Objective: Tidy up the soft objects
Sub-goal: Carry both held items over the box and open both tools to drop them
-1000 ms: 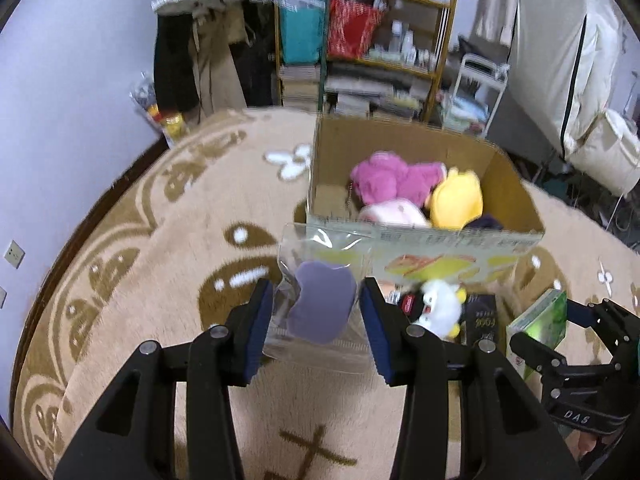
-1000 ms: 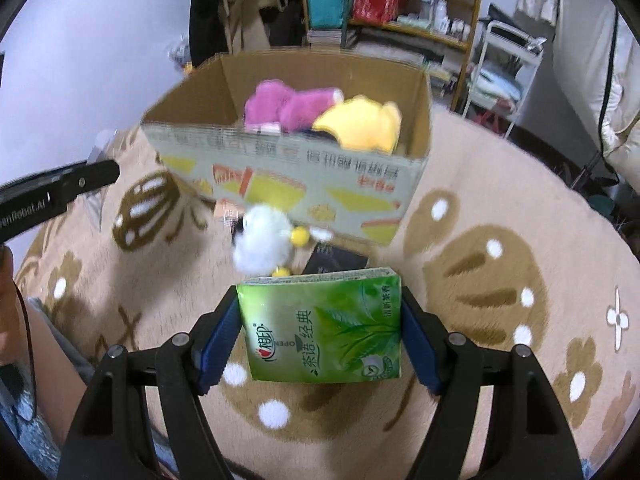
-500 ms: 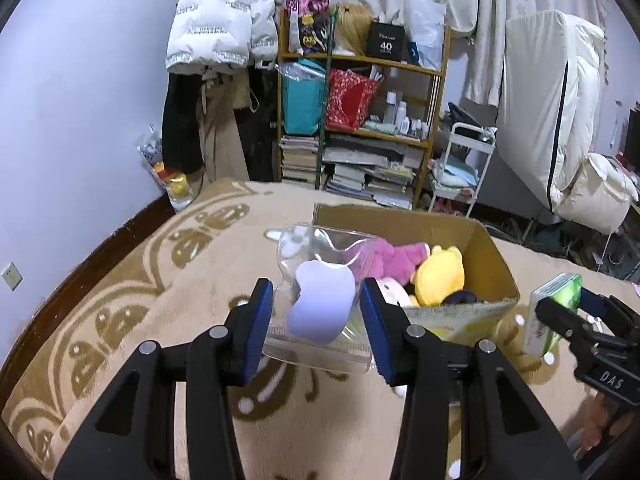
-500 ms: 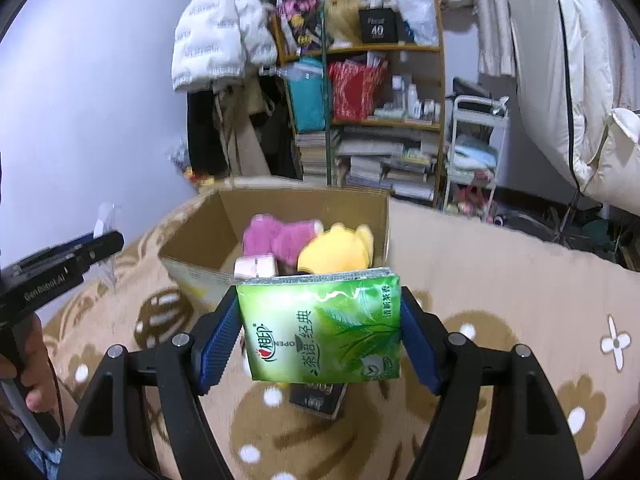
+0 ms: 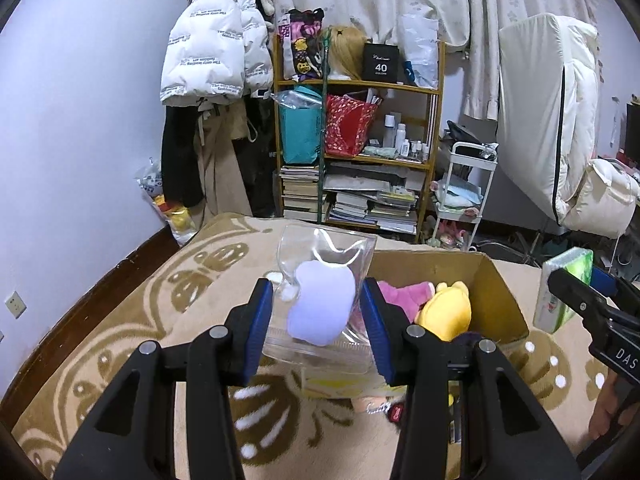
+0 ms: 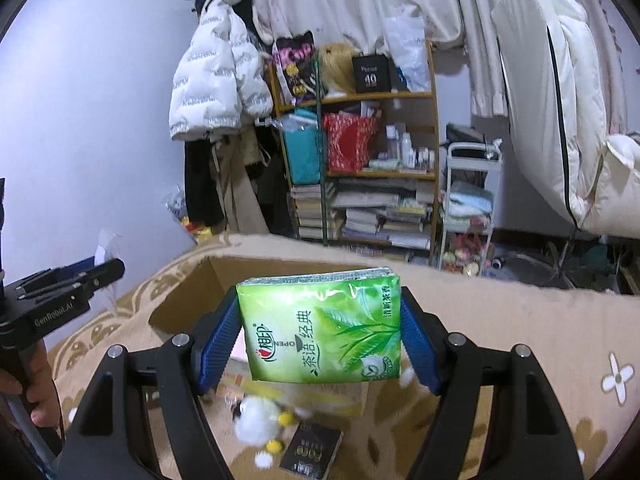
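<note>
Left gripper (image 5: 318, 320), lower centre of frame, clamps a clear pouch (image 5: 324, 276) w/ lilac sponge just above the cardboard box (image 5: 496, 300); right gripper (image 6: 320, 338) squeezes a green tissue pack (image 6: 320, 328) over the box's near edge. Risk: slick pouch slipping out, or either item dropped short onto the rug (image 5: 132, 320) beside the white plush (image 6: 256, 420)

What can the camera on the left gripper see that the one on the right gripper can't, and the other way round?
Only the left wrist view shows the clear pouch with a lilac sponge in the left gripper, plus the pink plush and yellow plush inside the box. Only the right wrist view shows the white fluffy toy and a dark booklet on the rug. Both show the cardboard box, green tissue pack and bookshelf.
</note>
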Tool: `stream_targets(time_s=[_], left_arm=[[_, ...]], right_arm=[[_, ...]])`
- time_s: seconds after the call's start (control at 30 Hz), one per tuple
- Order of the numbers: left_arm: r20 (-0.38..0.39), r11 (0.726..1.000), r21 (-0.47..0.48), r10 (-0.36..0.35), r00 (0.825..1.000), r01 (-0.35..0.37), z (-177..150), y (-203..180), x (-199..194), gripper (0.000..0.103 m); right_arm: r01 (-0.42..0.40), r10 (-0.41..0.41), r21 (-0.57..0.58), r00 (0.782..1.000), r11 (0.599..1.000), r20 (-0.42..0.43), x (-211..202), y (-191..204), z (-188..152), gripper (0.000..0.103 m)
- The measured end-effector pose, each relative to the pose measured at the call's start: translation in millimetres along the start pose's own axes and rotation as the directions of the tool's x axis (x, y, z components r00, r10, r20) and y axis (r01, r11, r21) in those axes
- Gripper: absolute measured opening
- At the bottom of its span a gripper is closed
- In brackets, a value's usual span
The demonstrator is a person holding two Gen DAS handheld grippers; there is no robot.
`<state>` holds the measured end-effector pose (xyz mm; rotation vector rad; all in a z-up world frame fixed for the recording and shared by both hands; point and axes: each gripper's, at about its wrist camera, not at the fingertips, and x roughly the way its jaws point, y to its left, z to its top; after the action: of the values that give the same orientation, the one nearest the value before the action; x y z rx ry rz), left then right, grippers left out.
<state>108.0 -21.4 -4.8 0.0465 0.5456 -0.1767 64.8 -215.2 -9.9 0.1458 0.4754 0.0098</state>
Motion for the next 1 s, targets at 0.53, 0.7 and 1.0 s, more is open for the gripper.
stream_targets(time_s=[0.53,0.7,1.0], left_arm=[[0.006,1.0,0.023,-0.019,1.0,0.019,7,-15,33,0.044],[-0.015,0.999,0.039,-0.021,1.0,0.022,3,-17,44,0.045],[-0.051,0.998,0.037,-0.039,0.998,0.041,-2,-19,56,0.045]], right_arm=[[-0.083,0.084,0.12,0.996,0.989,-0.009,43,-27,7,0.079],[-0.091,0.094,0.133,0.995,0.987,-0.017,55,-31,5,0.079],[-0.123,0.13,0.181,0.991,0.976,-0.032,73,-36,-1,0.079]])
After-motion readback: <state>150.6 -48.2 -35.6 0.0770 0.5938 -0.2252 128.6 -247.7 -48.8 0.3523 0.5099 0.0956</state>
